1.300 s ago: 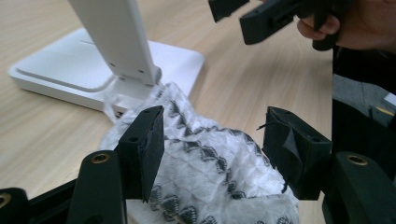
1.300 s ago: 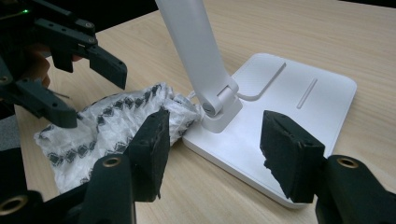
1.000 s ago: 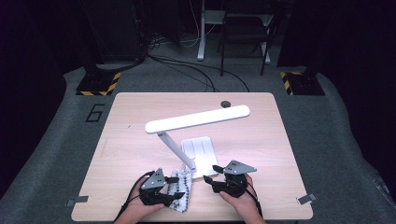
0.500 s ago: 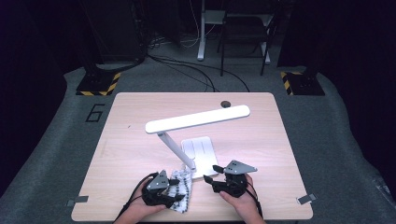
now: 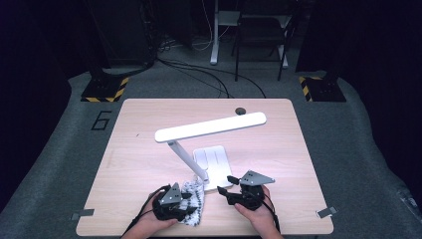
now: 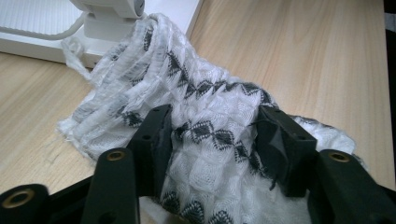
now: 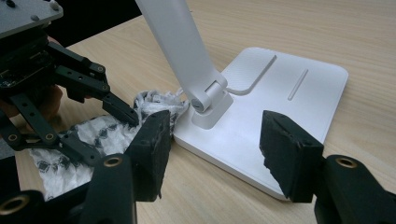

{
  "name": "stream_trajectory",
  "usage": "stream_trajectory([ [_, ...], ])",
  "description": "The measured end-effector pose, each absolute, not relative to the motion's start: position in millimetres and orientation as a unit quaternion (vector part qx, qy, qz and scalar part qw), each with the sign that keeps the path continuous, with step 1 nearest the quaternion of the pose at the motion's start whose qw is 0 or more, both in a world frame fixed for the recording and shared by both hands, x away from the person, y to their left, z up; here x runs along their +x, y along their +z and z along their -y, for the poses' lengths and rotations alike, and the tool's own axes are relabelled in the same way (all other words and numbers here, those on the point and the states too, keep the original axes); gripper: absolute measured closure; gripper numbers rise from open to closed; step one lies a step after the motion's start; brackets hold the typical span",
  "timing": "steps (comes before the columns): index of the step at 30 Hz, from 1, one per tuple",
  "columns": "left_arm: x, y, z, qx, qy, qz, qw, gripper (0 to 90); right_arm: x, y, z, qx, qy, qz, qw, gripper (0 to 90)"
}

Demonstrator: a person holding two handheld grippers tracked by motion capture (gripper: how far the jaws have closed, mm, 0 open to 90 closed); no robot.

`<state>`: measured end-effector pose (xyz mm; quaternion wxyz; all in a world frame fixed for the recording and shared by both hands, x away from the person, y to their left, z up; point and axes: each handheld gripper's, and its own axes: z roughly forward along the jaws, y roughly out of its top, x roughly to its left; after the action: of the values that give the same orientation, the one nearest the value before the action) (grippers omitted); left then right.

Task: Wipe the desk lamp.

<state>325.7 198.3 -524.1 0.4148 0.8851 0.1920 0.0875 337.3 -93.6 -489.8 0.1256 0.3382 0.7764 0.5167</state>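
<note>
A white cloth with a black diamond pattern (image 5: 195,189) lies crumpled at the table's front, against the near corner of a white desk lamp's base (image 5: 214,159). My left gripper (image 5: 188,203) comes in from the left. Its jaws have just been closing, and the cloth (image 6: 205,107) now bulges between the two pads, which press into it. My right gripper (image 5: 225,185) stands open just right of the base's near corner. In the right gripper view the arm's hinge (image 7: 205,100) and the edge of the base (image 7: 289,93) lie ahead of its jaws, untouched.
The lamp's long head (image 5: 209,128) hangs over the middle of the table (image 5: 298,164). A small dark round thing (image 5: 240,110) sits at the far edge. Cables, a chair and striped floor weights (image 5: 104,92) stand beyond the table.
The left gripper's jaws have narrowed around the cloth, which looks more bunched than before. The right gripper and the lamp have stayed where they were.
</note>
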Motion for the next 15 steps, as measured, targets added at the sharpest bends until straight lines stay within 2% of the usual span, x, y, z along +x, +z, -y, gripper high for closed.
stream_trajectory([
  [10,327.7,-521.4,-201.8,0.882,0.095,-0.215,0.408,70.1,338.8,-490.8,93.8,0.339,0.516,-0.776,0.126,43.0],
  [15,329.1,-519.7,-203.8,0.879,0.089,-0.23,0.407,74.7,340.0,-492.0,92.5,0.337,0.512,-0.779,0.131,43.6],
])
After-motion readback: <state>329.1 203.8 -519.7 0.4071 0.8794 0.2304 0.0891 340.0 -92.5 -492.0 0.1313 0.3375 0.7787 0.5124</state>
